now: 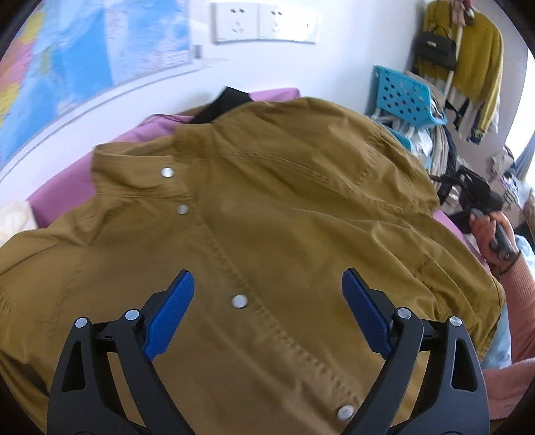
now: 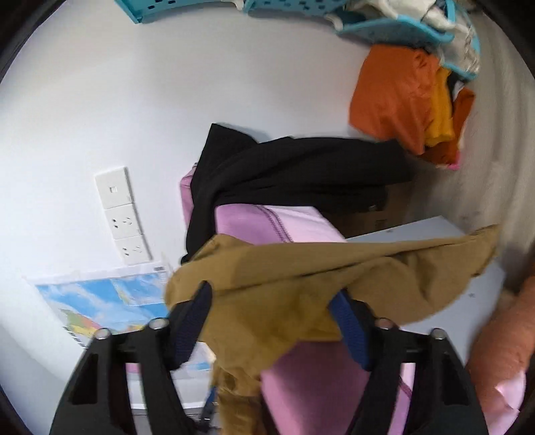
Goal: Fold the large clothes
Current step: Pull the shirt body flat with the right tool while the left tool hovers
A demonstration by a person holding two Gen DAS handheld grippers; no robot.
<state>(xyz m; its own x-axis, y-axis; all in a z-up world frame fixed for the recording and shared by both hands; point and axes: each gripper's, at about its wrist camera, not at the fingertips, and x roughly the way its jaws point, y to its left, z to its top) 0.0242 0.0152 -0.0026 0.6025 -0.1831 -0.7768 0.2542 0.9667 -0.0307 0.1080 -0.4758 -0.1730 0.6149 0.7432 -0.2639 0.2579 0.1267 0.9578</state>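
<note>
The mustard jacket (image 1: 284, 234) lies front-up, snaps closed, spread over a pink sheet (image 1: 67, 180) on the bed, its collar toward the wall with the map (image 1: 67, 60) and sockets (image 1: 264, 21); a black garment (image 2: 287, 174) sits beyond the collar. In the right wrist view a bunched part of the jacket, likely a sleeve or side edge, hangs between the pads of the right gripper (image 2: 274, 321), which look clamped on it. The left gripper (image 1: 267, 308) hovers over the button line with jaws spread wide and nothing between them. The step in hand seems to be carrying that side across the front. To do it well, keep the held cloth taut and lay it flat along the button line, and let the free gripper pin the body or smooth creases before letting go, so the fold stays straight.
</note>
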